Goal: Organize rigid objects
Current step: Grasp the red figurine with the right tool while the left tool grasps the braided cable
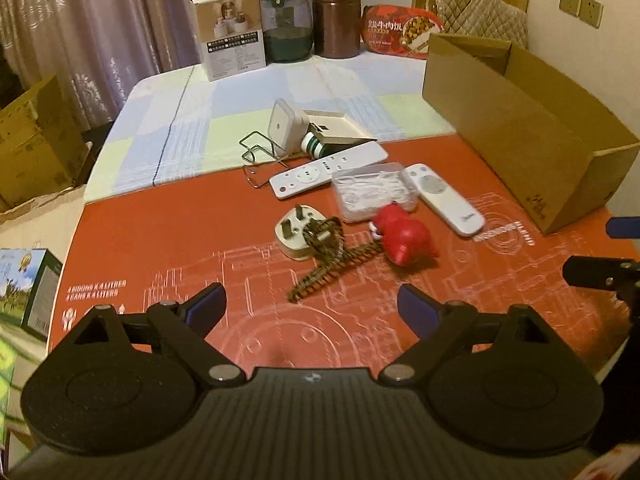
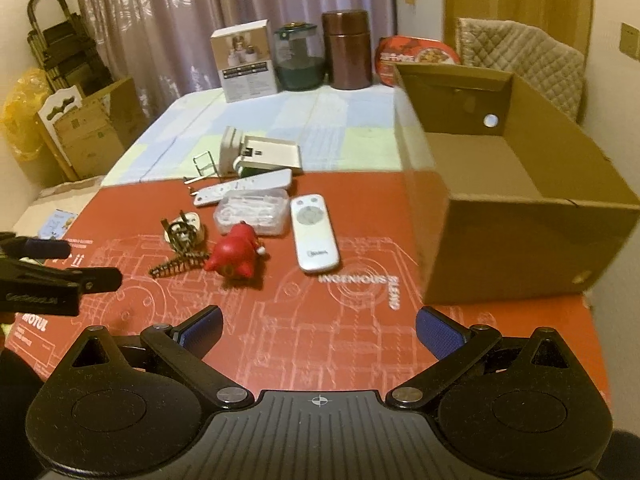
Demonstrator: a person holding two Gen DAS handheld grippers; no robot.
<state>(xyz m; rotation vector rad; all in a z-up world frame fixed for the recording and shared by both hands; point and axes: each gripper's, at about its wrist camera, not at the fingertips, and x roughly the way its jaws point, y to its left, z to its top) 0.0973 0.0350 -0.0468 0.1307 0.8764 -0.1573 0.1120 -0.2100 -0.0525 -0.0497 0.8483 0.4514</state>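
Nearest, left gripper (image 1: 311,305) and right gripper (image 2: 319,328): black linkages, blue ribbed pads, both spread wide and released, holding nothing, above the red printed mat (image 2: 280,320) on the bench. Beyond, loose on the mat: coiled brown spring band (image 1: 320,272) draped over a white three-pin plug (image 1: 294,236); glossy red figurine (image 1: 404,240), features unclear; short white remote (image 2: 312,232); clear ribbed case (image 2: 254,212), contents indistinct; long white remote (image 1: 328,170); bent wire rack (image 1: 260,156); white square device (image 1: 286,128) leaning on a shallow tray (image 1: 340,124), partly hidden. Right: open corrugated cardboard box (image 2: 520,240), near corner cut off. Farthest: printed carton (image 2: 248,64), green glass jar (image 2: 298,60), brown cylinder canister (image 2: 348,50).
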